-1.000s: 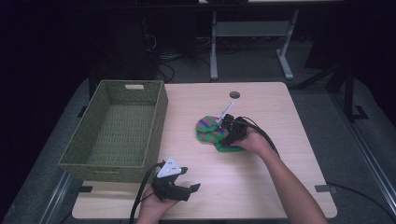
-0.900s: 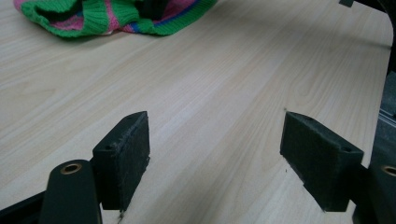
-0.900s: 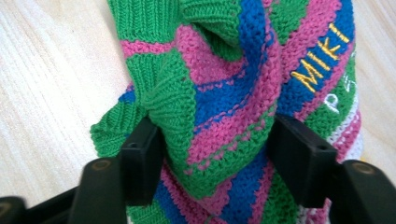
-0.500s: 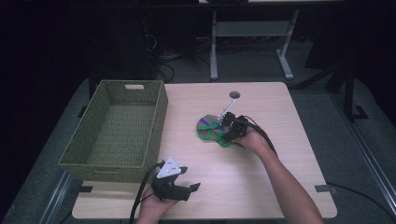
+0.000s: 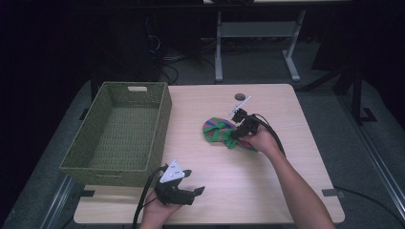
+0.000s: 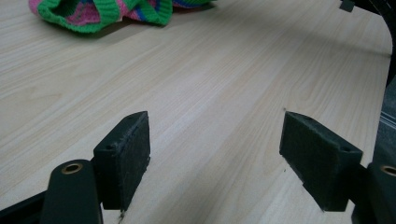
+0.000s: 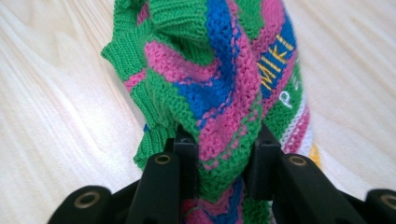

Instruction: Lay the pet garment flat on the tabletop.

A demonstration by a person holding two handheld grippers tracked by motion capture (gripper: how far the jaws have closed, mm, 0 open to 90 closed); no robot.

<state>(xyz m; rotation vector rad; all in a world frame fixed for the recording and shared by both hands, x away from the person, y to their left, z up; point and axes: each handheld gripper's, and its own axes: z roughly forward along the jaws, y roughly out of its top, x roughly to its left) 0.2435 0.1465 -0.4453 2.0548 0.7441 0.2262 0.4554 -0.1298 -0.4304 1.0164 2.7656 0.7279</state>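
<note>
The jaws of the right gripper (image 7: pixel 219 149) are pinched onto a fold of the knitted garment (image 7: pixel 219 79) — green, pink and blue striped wool with yellow lettering — so the knit is bunched between them. The left gripper (image 6: pixel 215 158) has its jaws spread wide with nothing between them, hovering over bare wood at the near edge of the worktop (image 5: pixel 267 186).

Compared with a second ago, the right gripper (image 5: pixel 241 125) has been shifted a little toward the far side, and the knitted garment (image 5: pixel 217 132) has been drawn up from a flatter heap into a tighter bunch under it. This is read as the grasp being made and the lift just beginning; the garment's lower part is probably resting on the worktop, right of centre. The left gripper (image 5: pixel 184 191) has been kept where it was.

The green wicker basket (image 5: pixel 119 131) stands empty at the left — the likely destination, though well apart from the garment.

The worktop is pale wood-grain laminate with a round cable port (image 5: pixel 239 97) near its far edge. The room beyond is dark; a grey stand (image 5: pixel 258 33) and loose cables (image 5: pixel 167 62) are seen on the floor.
</note>
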